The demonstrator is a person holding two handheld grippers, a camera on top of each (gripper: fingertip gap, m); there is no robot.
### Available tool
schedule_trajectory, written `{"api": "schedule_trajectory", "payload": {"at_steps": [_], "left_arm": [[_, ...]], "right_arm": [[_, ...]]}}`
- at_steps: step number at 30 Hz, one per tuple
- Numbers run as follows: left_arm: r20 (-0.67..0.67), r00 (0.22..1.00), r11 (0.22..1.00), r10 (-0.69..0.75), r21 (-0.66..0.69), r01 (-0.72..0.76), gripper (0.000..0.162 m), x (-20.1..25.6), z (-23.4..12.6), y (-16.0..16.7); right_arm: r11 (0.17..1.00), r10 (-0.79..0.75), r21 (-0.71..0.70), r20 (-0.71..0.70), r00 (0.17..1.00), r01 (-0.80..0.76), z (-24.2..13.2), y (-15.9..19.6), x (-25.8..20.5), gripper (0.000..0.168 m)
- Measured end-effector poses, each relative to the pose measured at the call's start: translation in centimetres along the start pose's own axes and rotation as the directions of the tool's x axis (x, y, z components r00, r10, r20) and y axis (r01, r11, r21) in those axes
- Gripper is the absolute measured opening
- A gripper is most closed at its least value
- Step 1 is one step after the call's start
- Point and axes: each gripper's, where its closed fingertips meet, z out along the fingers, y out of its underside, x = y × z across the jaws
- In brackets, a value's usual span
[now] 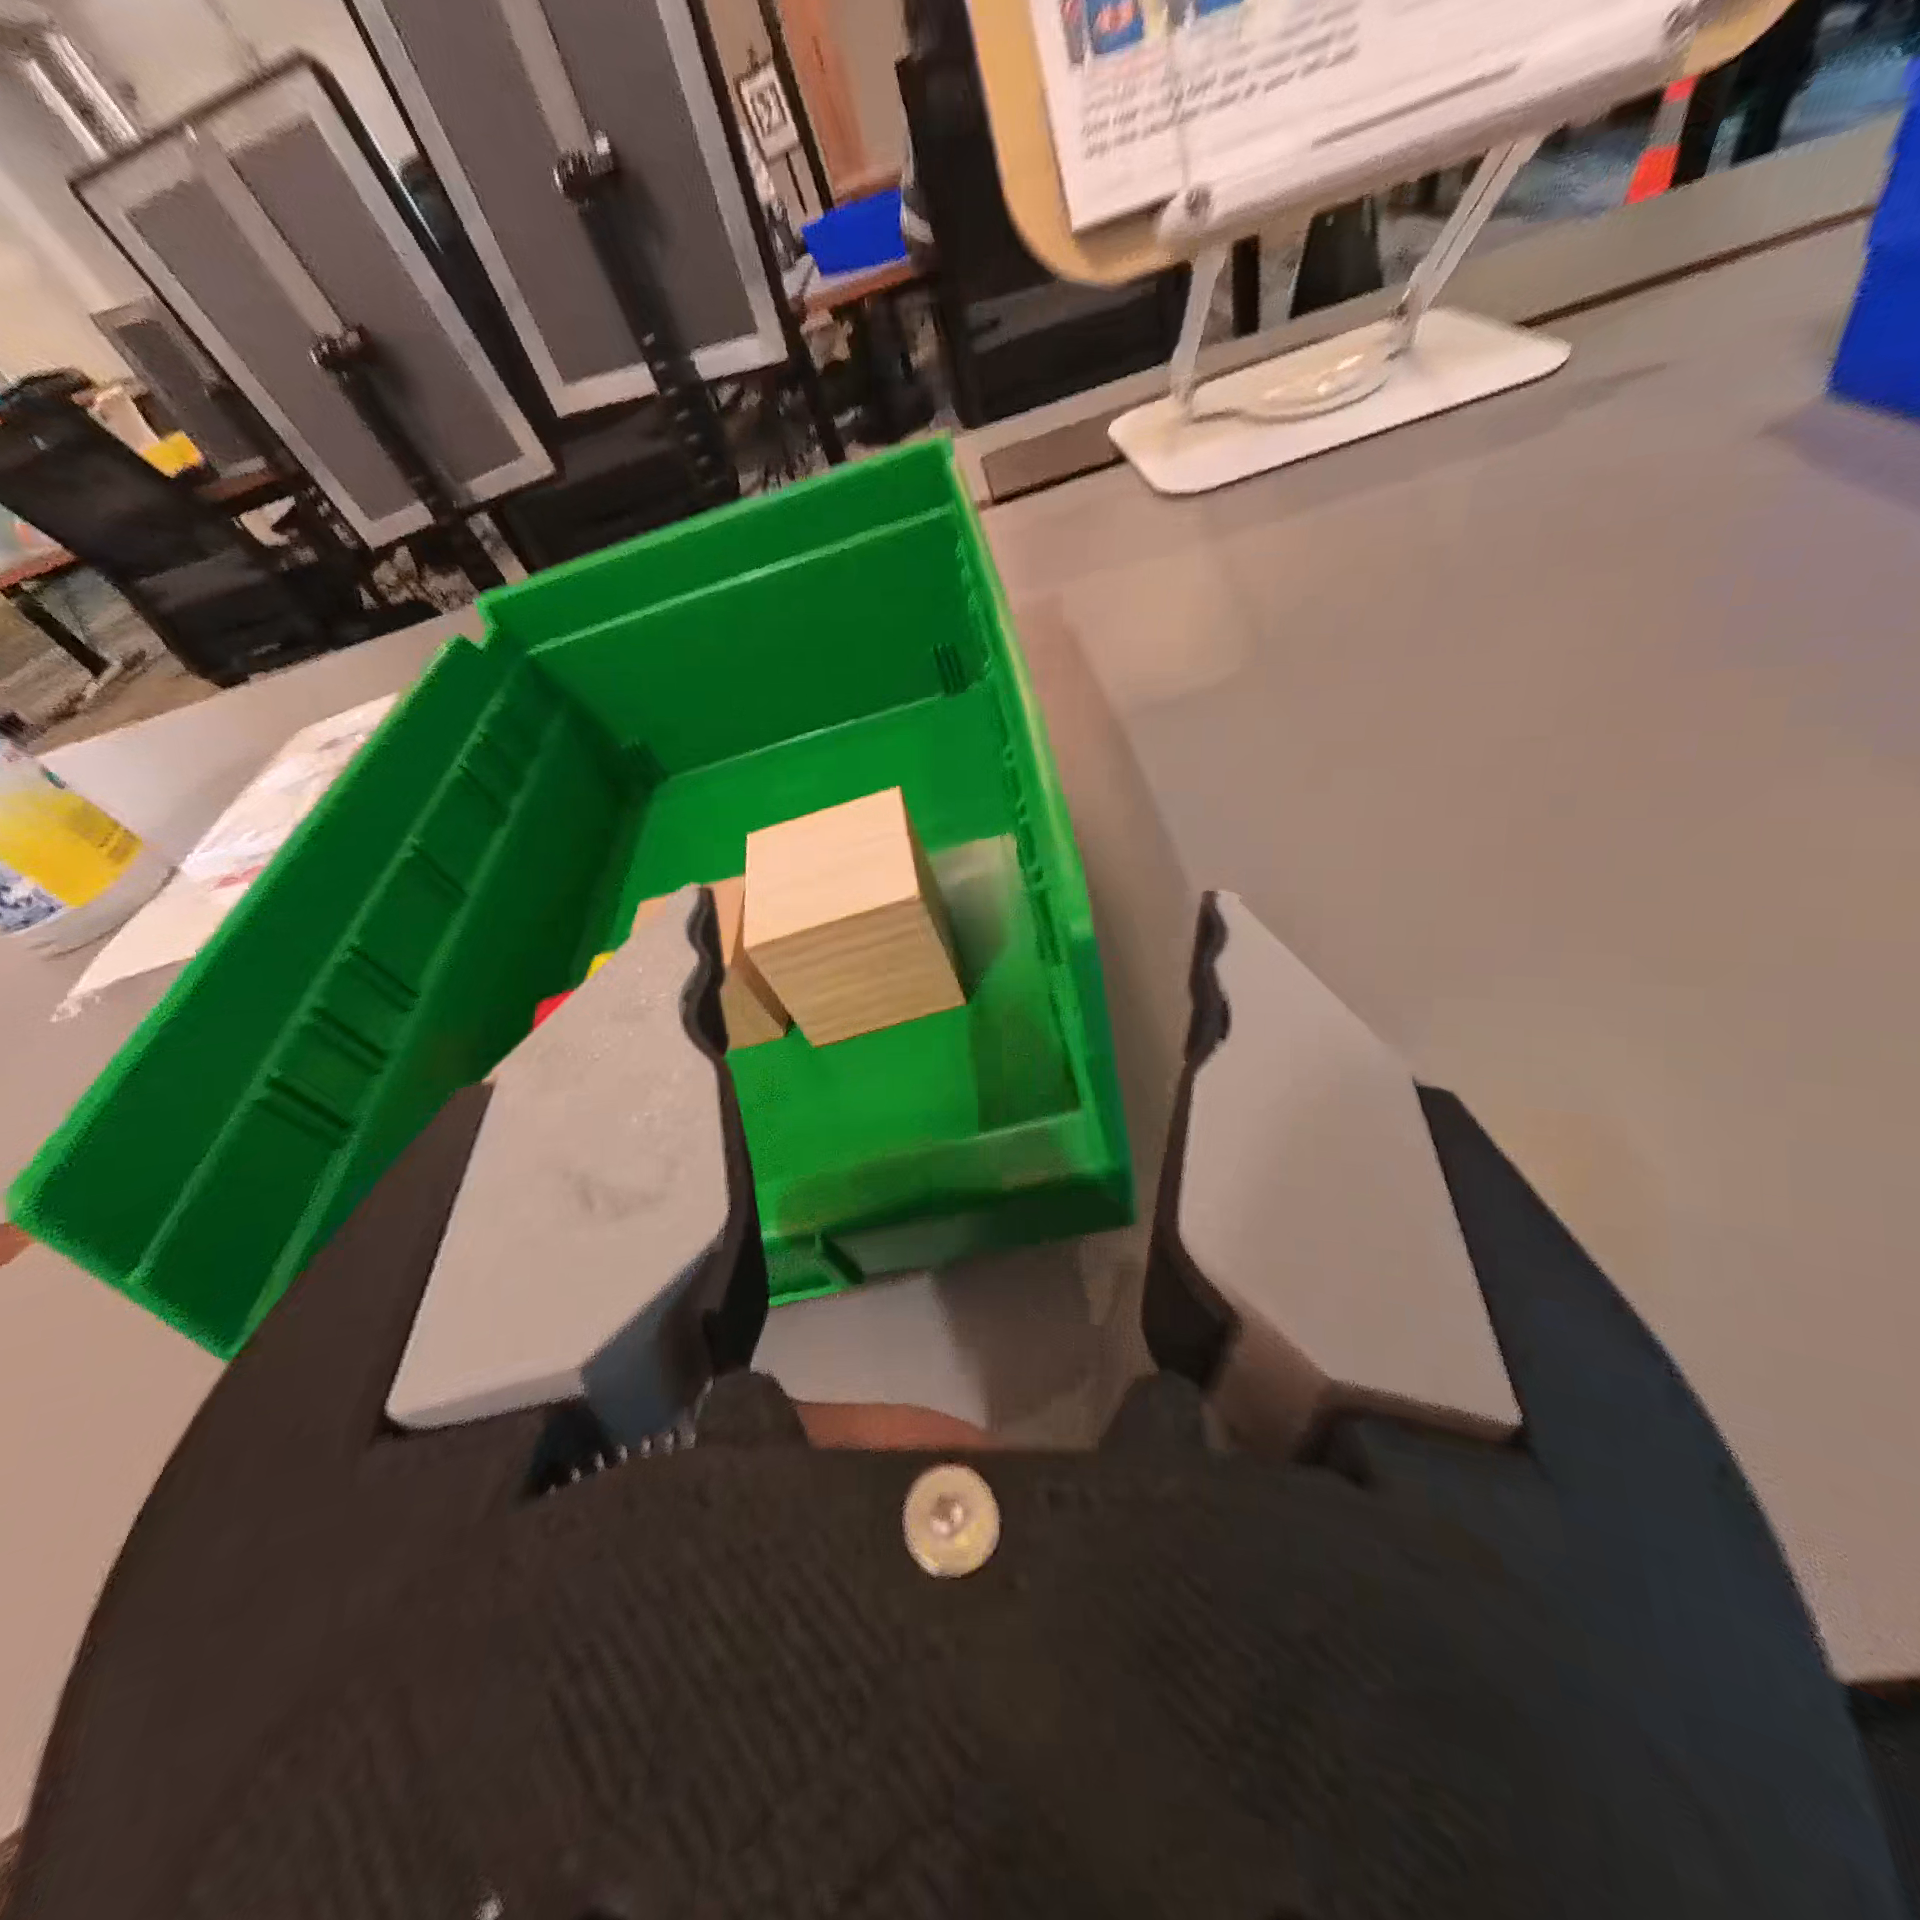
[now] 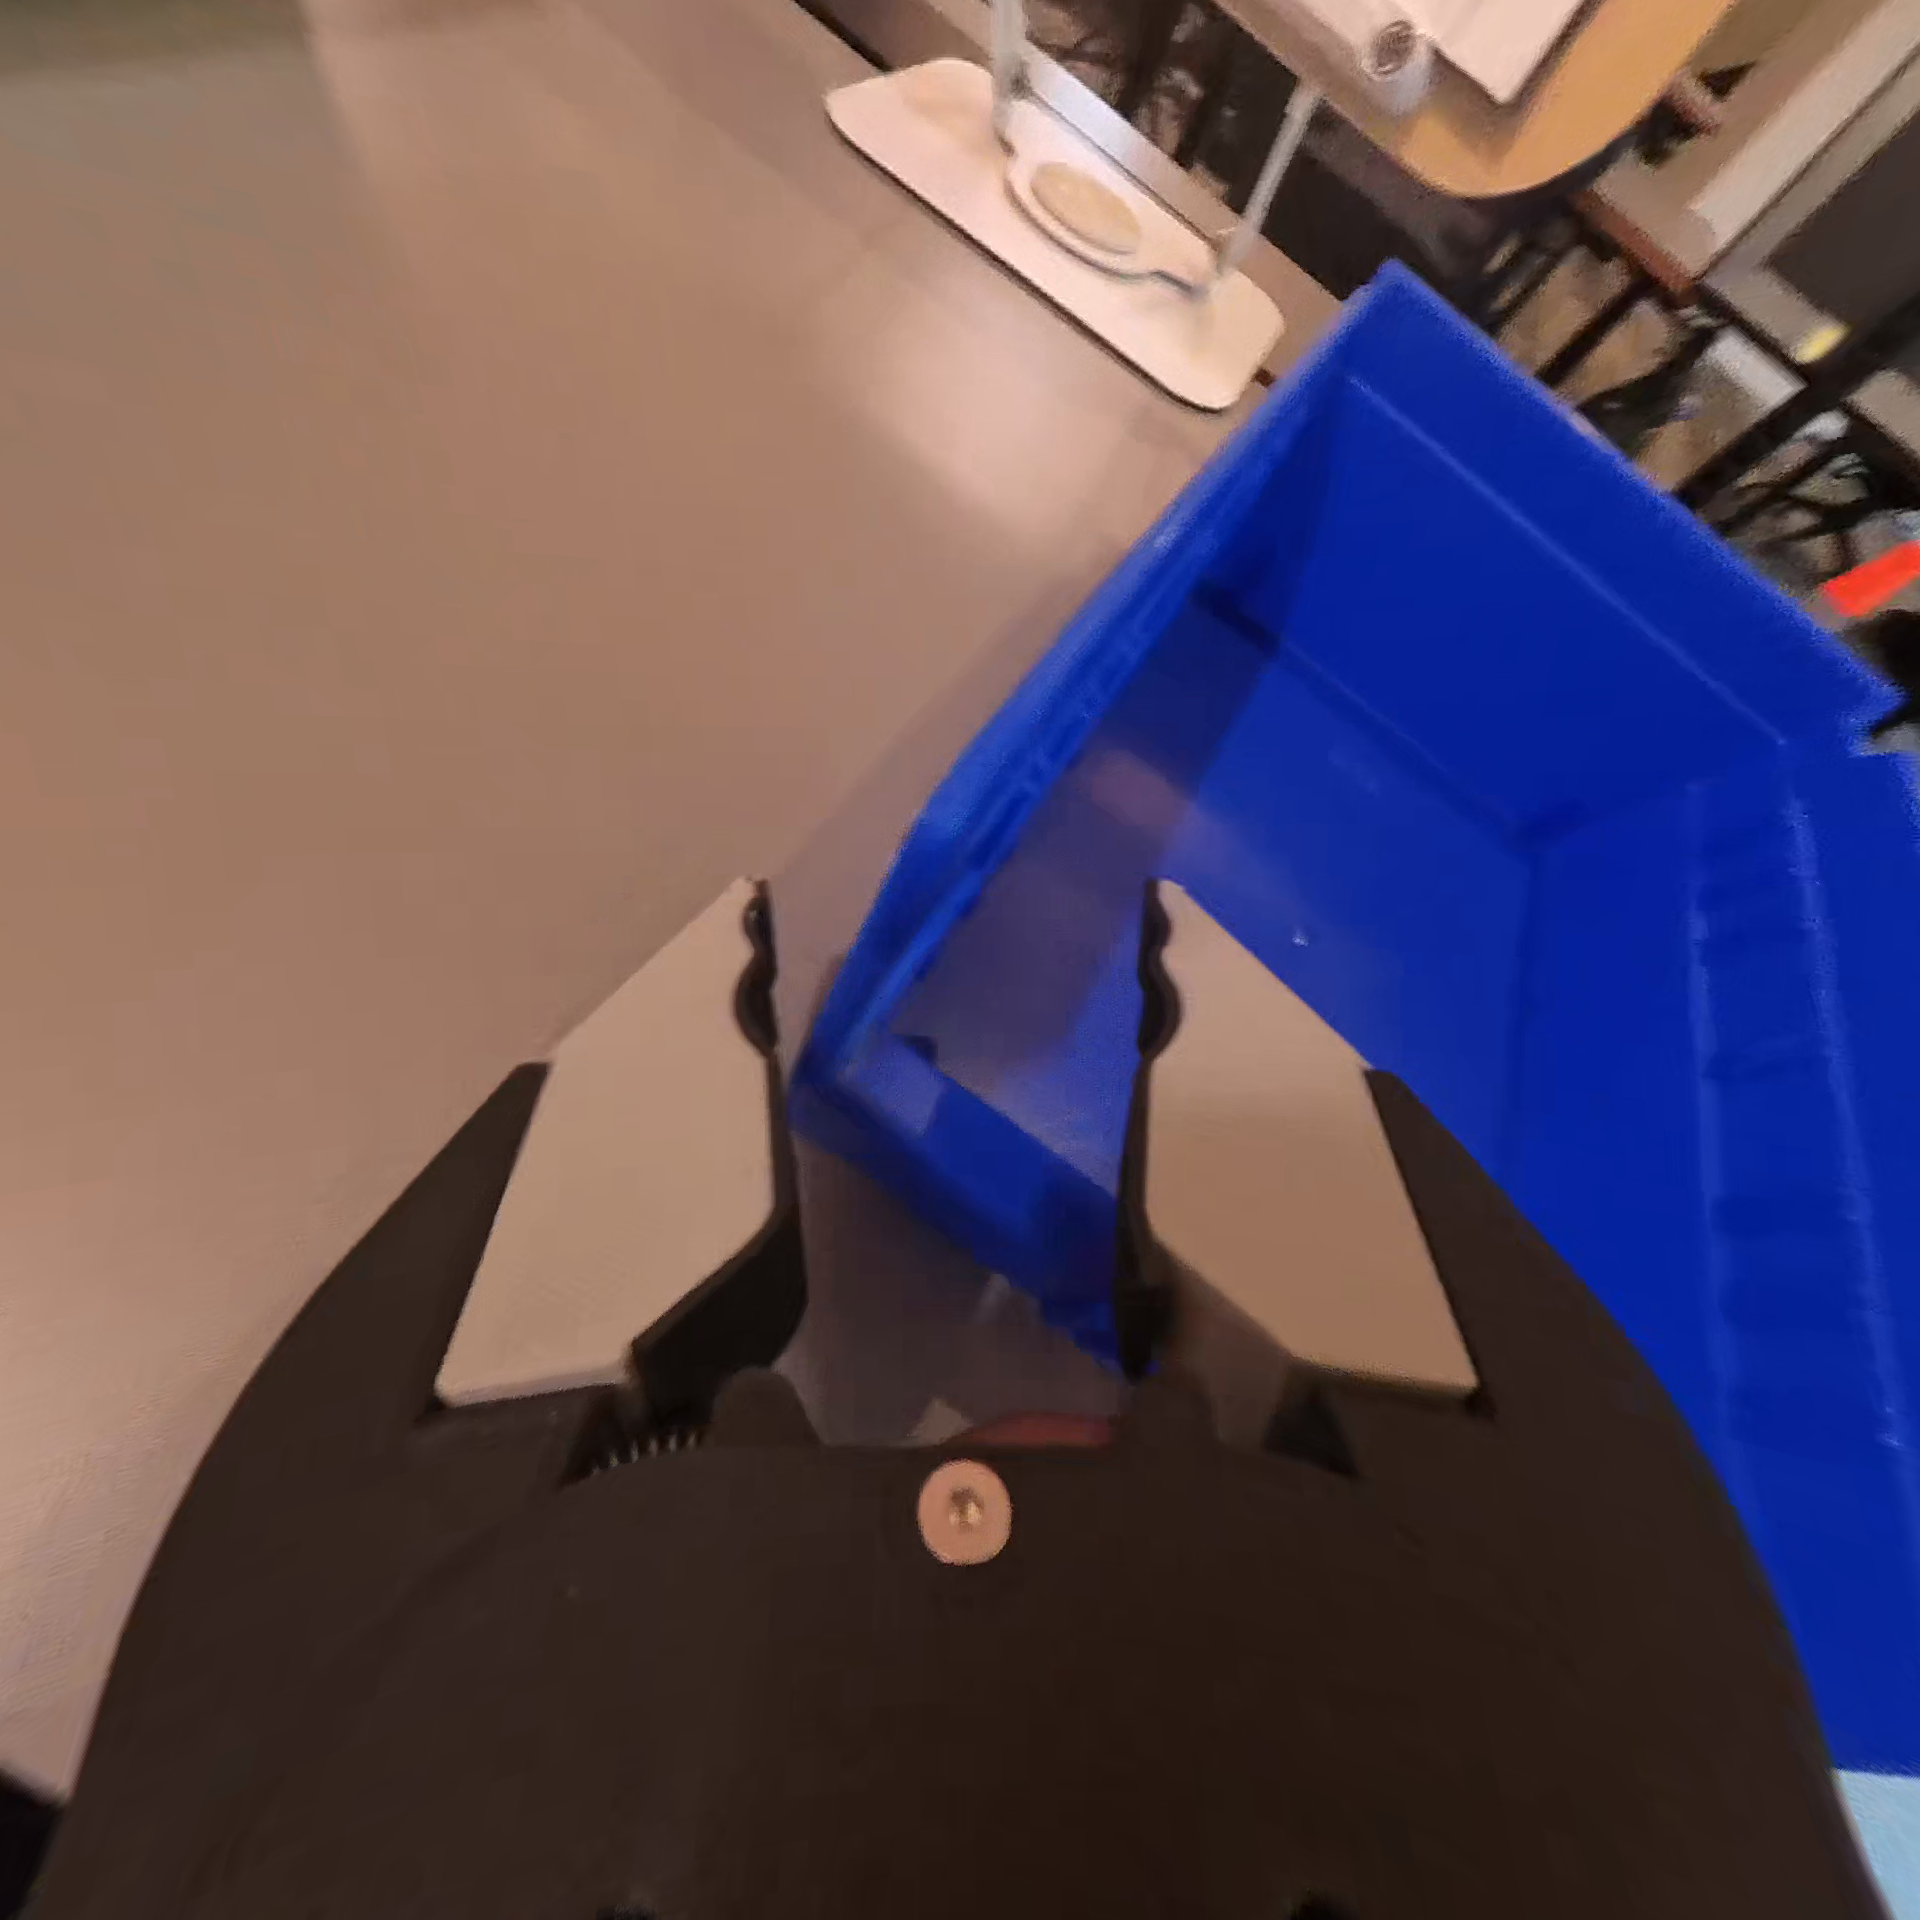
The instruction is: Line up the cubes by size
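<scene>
Cubes [image 1: 847,920] sit in a green bin [image 1: 727,623] at the table's edge, probably awaiting pickup, beneath the left hand-held gripper [image 1: 951,925], jaws apart.

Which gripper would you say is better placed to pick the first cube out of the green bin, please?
Probably the left gripper: it is open and pointed into the green bin, where the large wooden cube sits. The right gripper, also open, faces the blue bin, which shows no cubes.
</scene>
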Motion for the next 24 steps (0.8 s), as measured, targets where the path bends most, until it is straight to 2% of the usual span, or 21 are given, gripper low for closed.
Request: {"api": "schedule_trajectory", "payload": {"at_steps": [1, 2, 3, 4, 5, 6, 9, 12, 14, 15, 17, 19, 20, 22, 24], "left_arm": [[-0.007, 1.0, 1.0, -0.006, -0.014, 0.006, 0.083, -0.1, 0.6, 0.5], [-0.027, 1.0, 1.0, -0.014, -0.021, 0.014, 0.07, 0.1, 1.1, 0.9], [-0.06, 0.998, 0.999, -0.03, -0.018, 0.029, 0.065, 0.4, 1.4, 1.0], [-0.088, 0.995, 0.999, -0.052, -0.019, 0.051, 0.059, 0.7, 1.7, 0.9], [-0.128, 0.99, 0.998, -0.057, -0.028, 0.053, 0.04, 1.3, 1.9, 1.0], [-0.152, 0.987, 0.998, -0.05, -0.034, 0.046, 0.011, 1.8, 1.9, 1.0], [-0.083, 0.996, 0.999, 0.017, -0.031, -0.02, 0.005, 1.1, 1.9, 1.2], [-0.082, 0.997, 1.0, -0.013, -0.021, 0.011, 0.004, 1.1, 1.8, 1.2], [-0.11, 0.992, 0.998, -0.067, -0.01, 0.066, 0.006, 1.3, 1.6, 1.1], [-0.133, 0.987, 0.996, -0.09, -0.001, 0.091, 0.012, 1.5, 1.4, 0.9], [-0.129, 0.983, 0.99, -0.129, 0.036, 0.135, 0.046, 0.8, 0.6, 0.1], [-0.105, 0.984, 0.985, -0.143, 0.081, 0.152, 0.072, -0.9, -0.8, -1.2], [-0.109, 0.983, 0.983, -0.148, 0.093, 0.159, 0.078, -1.7, -1.5, -1.7], [-0.135, 0.978, 0.982, -0.162, 0.079, 0.174, 0.088, -3.2, -2.8, -2.3], [-0.136, 0.979, 0.986, -0.152, 0.053, 0.16, 0.098, -5.0, -3.3, -2.5]], "right_arm": [[1.0, -0.003, 0.008, -0.002, 1.0, 0.003, 0.0, 0.0, 0.3, 0.062], [1.0, 0.025, 0.012, 0.019, 1.0, -0.025, -0.2, -0.1, 0.4, 0.059], [0.999, 0.039, 0.015, 0.048, 0.998, -0.04, -0.4, -0.1, 0.5, 0.049], [0.999, 0.035, 0.02, 0.066, 0.997, -0.037, -0.8, -0.2, 0.6, 0.028], [0.999, 0.032, 0.016, 0.045, 0.998, -0.033, -1.2, 0.1, 1.3, 0.021], [1.0, 0.02, 0.006, 0.03, 0.999, -0.02, -1.4, 0.5, 2.0, 0.017], [0.997, 0.072, -0.015, 0.031, 0.997, -0.071, -2.0, 2.2, 3.9, 0.011], [0.991, 0.134, -0.023, 0.022, 0.991, -0.134, -2.5, 3.7, 6.1, 0.005], [0.986, 0.165, -0.023, 0.032, 0.986, -0.164, -2.9, 4.3, 6.7, 0.004], [0.984, 0.177, -0.009, 0.034, 0.984, -0.177, -3.2, 4.2, 6.8, 0.007], [0.979, 0.187, 0.077, 0.033, 0.982, -0.189, -4.5, 2.9, 6.8, 0.029], [0.96, 0.171, 0.212, 0.069, 0.983, -0.182, -6.3, 0.3, 6.0, 0.04], [0.941, 0.156, 0.286, 0.104, 0.982, -0.18, -7.4, -1.4, 5.1, 0.051], [0.908, 0.075, 0.387, 0.224, 0.972, -0.16, -9.2, -4.4, 2.0, 0.048], [0.896, -0.004, 0.424, 0.301, 0.954, -0.13, -9.8, -6.7, -0.8, 0.059]]}}
